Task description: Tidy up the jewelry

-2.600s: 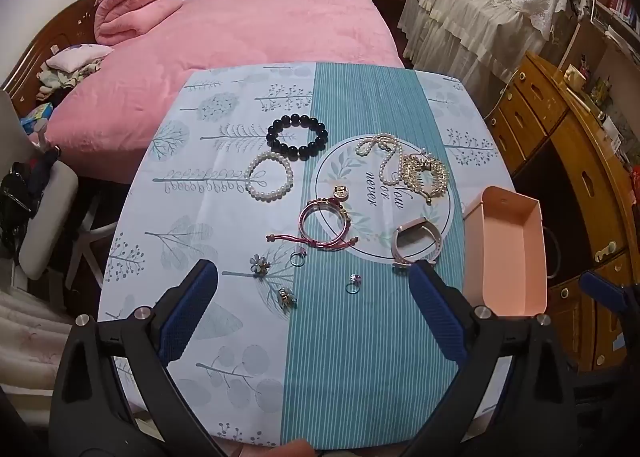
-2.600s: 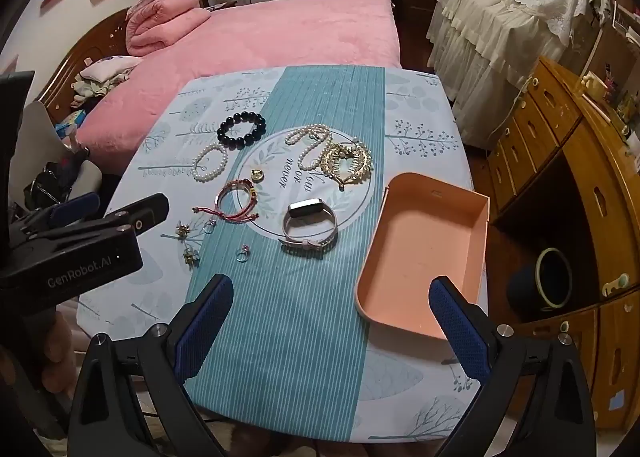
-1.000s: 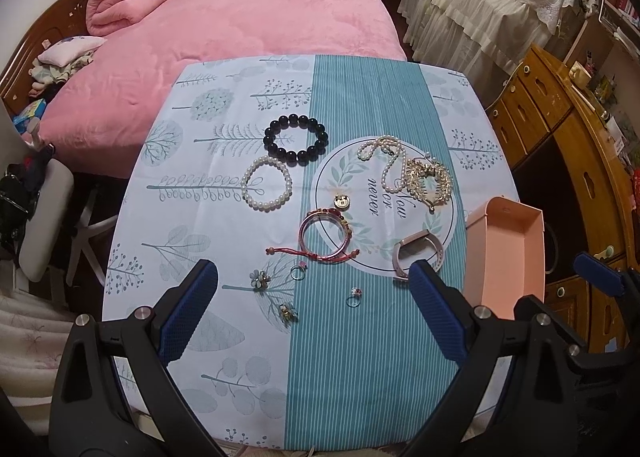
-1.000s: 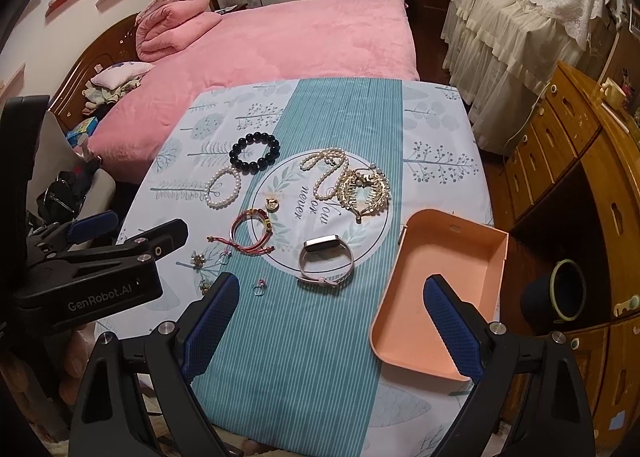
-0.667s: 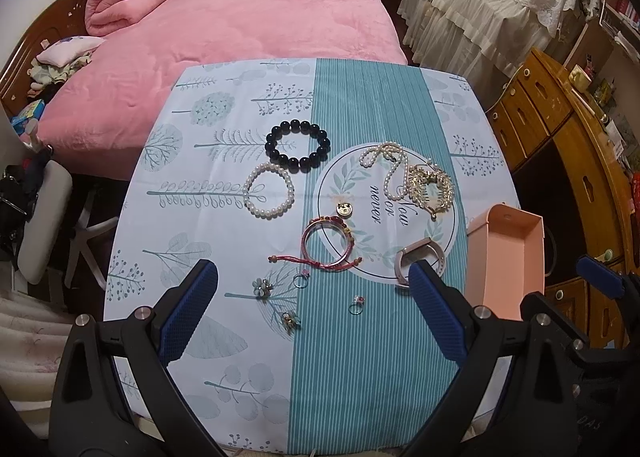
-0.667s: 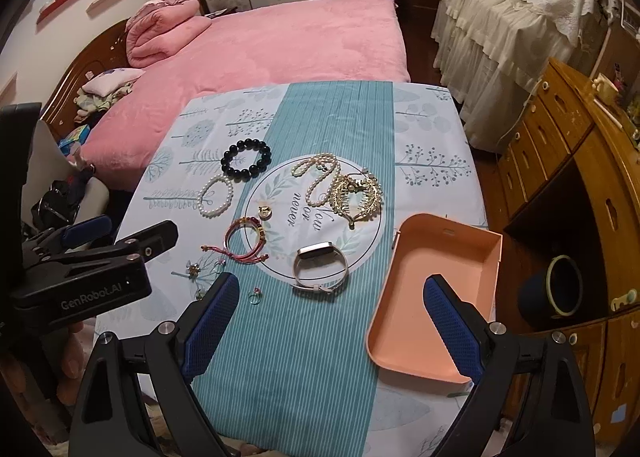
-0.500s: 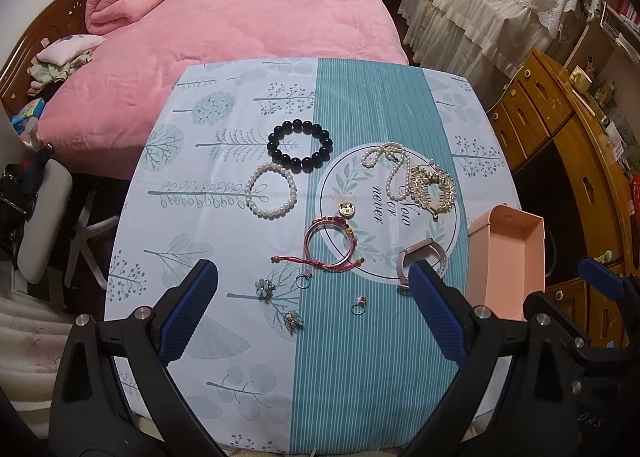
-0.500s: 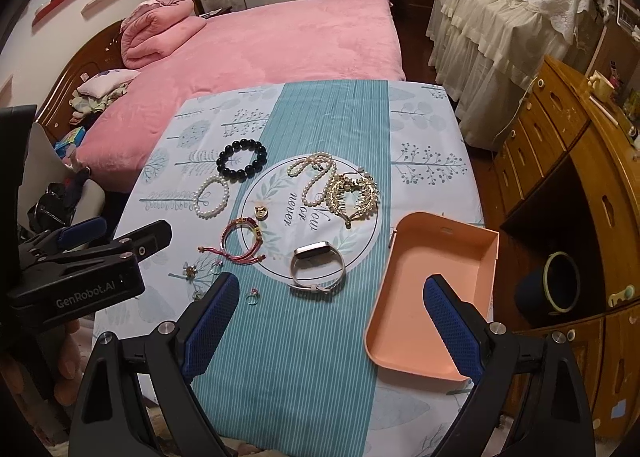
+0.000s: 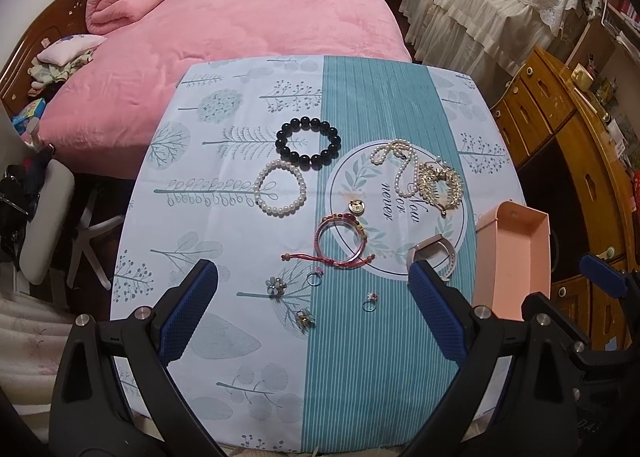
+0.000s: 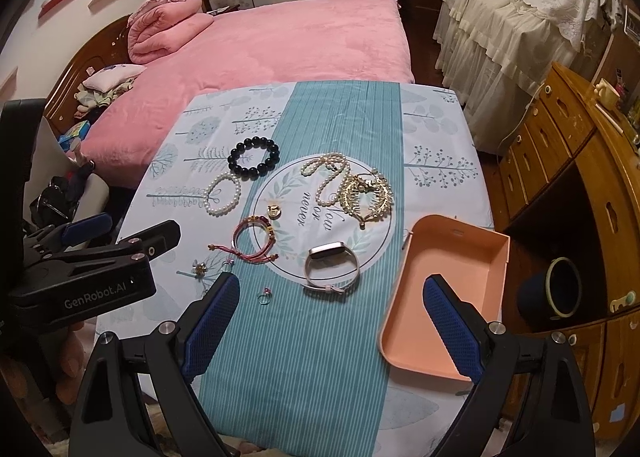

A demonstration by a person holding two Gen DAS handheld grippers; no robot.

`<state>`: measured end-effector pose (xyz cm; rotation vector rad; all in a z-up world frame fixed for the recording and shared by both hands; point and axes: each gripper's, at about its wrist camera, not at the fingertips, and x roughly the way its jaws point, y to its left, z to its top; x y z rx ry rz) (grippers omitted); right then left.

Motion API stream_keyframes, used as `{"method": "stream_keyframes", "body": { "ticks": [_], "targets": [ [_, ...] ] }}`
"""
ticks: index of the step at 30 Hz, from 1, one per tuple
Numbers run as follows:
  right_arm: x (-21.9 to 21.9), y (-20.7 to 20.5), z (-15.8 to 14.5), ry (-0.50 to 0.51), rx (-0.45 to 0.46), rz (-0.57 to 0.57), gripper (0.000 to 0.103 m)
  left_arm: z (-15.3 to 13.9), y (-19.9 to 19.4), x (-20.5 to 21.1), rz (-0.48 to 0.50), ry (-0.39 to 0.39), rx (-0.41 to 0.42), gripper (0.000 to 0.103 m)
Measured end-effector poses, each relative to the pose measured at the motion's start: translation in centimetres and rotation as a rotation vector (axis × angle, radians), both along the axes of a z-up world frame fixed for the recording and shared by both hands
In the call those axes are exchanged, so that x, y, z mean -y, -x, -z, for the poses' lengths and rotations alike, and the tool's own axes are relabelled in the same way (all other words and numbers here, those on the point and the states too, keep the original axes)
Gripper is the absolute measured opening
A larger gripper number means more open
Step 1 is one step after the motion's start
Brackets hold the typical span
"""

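Observation:
Jewelry lies spread on the cloth-covered table (image 9: 224,337): a black bead bracelet (image 9: 308,142), a white pearl bracelet (image 9: 279,193), a pearl necklace (image 9: 394,161), a gold ornament (image 9: 439,185), a red cord bracelet (image 9: 340,237), a pink band watch (image 10: 331,266), and small rings and charms (image 9: 369,301). An empty pink box (image 10: 448,297) sits at the table's right edge. My left gripper (image 9: 312,305) is open above the near edge. My right gripper (image 10: 332,317) is open between the watch and the box. Both are empty.
A pink bed (image 9: 240,29) lies beyond the table. A wooden drawer unit (image 10: 560,161) stands to the right, with a dark bin (image 10: 556,293) below it. A chair (image 9: 44,217) stands to the left.
Both grippers have drawn back and risen slightly, so the table looks a little farther. The jewelry and box have not moved.

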<state>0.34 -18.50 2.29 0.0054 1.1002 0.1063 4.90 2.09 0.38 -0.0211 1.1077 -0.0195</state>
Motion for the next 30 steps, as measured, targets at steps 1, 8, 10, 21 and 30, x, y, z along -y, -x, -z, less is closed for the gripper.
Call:
{"method": "stream_keyframes", "body": {
  "ticks": [1, 8, 10, 21, 30],
  "targets": [
    [-0.1, -0.1, 0.0, -0.001, 0.0, -0.003, 0.092, 0.1, 0.0, -0.2, -0.004, 0.001, -0.001, 0.096],
    [-1.5, -0.9, 0.2, -0.011, -0.01, -0.017, 0.08, 0.2, -0.9, -2.4, -0.031, 0.016, -0.006, 0.096],
    [-1.9, -1.2, 0.4, -0.012, -0.016, -0.015, 0.078, 0.4, -1.2, -3.3, -0.048, 0.029, -0.009, 0.096],
    [-3.9, -4.2, 3.0, 0.0, -0.073, 0.006, 0.076, 1.7, -4.1, -7.9, -0.08, 0.024, 0.005, 0.096],
    [-6.8, -9.4, 7.1, -0.017, -0.14, 0.042, 0.076, 7.1, -9.1, -11.8, -0.058, 0.088, -0.089, 0.074]
  ]
}}
